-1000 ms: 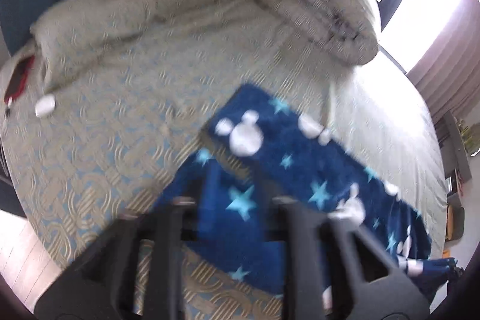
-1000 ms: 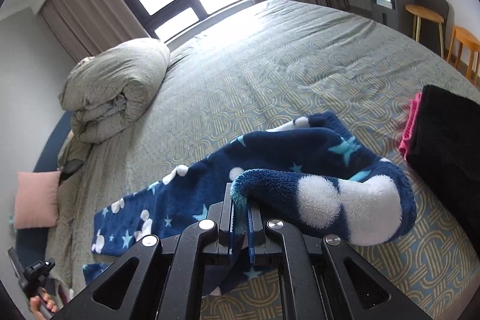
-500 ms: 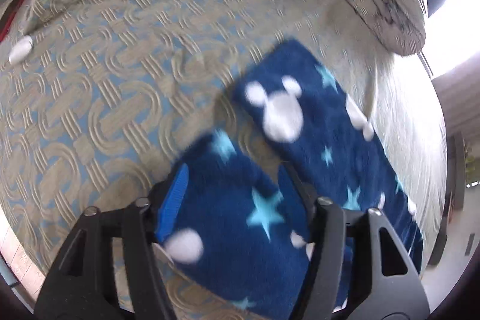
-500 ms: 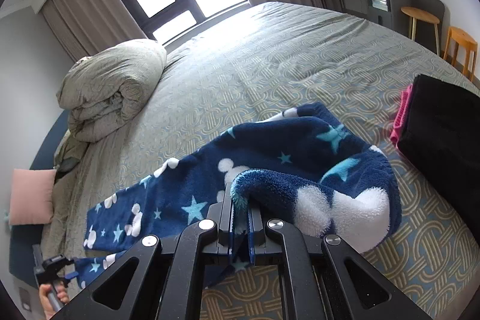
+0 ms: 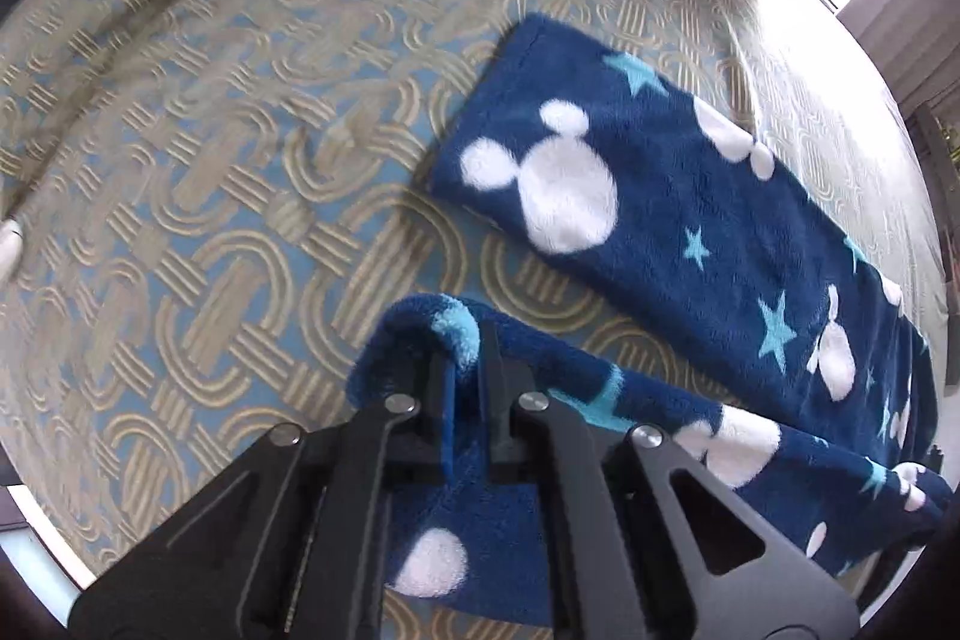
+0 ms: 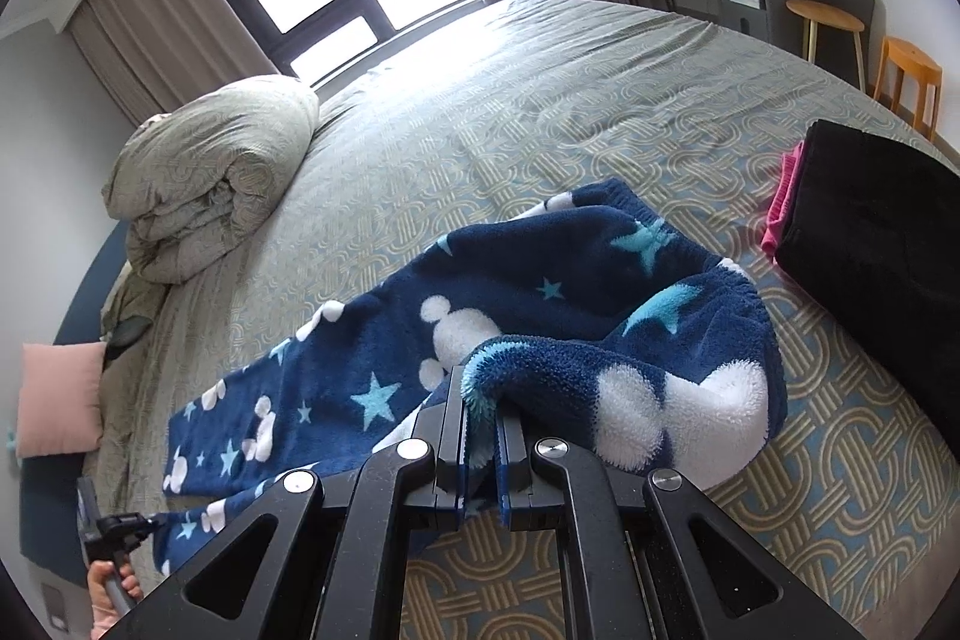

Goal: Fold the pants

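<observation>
The navy fleece pants (image 5: 648,220) with white mouse heads and light-blue stars lie on the patterned bedspread (image 5: 198,196). My left gripper (image 5: 465,370) is shut on the hem of the near leg, which curls up over the fingertips; the other leg lies flat beyond it. In the right wrist view the pants (image 6: 540,292) stretch to the left, and my right gripper (image 6: 482,400) is shut on the bunched waist end. The left gripper (image 6: 120,526) shows small at the lower left, holding the leg end.
A rolled grey duvet (image 6: 210,172) and a pink pillow (image 6: 57,397) lie at the head of the bed. A folded black cloth (image 6: 882,244) over a pink one (image 6: 783,208) sits at the right. Stools (image 6: 828,22) and a cabinet stand beyond the bed.
My left gripper came down over the near pant leg and shut on its hem, which now curls up. The right gripper kept its hold on the waist and drew it slightly along the bed.
</observation>
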`<action>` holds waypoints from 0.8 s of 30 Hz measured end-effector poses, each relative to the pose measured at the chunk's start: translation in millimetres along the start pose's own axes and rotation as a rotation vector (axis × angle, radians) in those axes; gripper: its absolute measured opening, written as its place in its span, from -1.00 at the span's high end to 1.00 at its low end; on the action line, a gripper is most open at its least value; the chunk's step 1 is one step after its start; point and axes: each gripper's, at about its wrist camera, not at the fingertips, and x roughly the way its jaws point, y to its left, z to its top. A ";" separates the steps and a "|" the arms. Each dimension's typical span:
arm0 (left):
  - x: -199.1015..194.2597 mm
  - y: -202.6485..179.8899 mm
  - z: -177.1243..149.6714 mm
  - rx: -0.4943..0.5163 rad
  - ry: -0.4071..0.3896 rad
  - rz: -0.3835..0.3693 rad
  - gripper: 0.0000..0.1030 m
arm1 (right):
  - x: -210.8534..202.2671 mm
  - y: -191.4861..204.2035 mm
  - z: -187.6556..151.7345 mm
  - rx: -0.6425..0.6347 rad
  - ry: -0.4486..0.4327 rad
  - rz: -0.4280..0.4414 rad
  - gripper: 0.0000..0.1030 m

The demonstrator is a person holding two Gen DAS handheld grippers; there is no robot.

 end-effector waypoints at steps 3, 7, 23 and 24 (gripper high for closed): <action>-28.3 6.2 3.7 -0.033 -0.065 -0.056 0.88 | -2.5 -2.7 1.0 0.015 -0.008 0.008 0.89; -68.3 7.9 17.0 -0.033 -0.142 -0.113 0.87 | -8.0 -5.0 9.6 0.034 -0.032 0.029 0.89; -46.1 -56.6 128.1 0.009 -0.191 -0.014 0.87 | 83.5 50.4 109.1 -0.021 0.011 0.014 0.89; -38.6 -60.4 136.1 0.005 -0.182 -0.007 0.87 | 100.9 53.3 117.3 -0.021 0.030 -0.006 0.89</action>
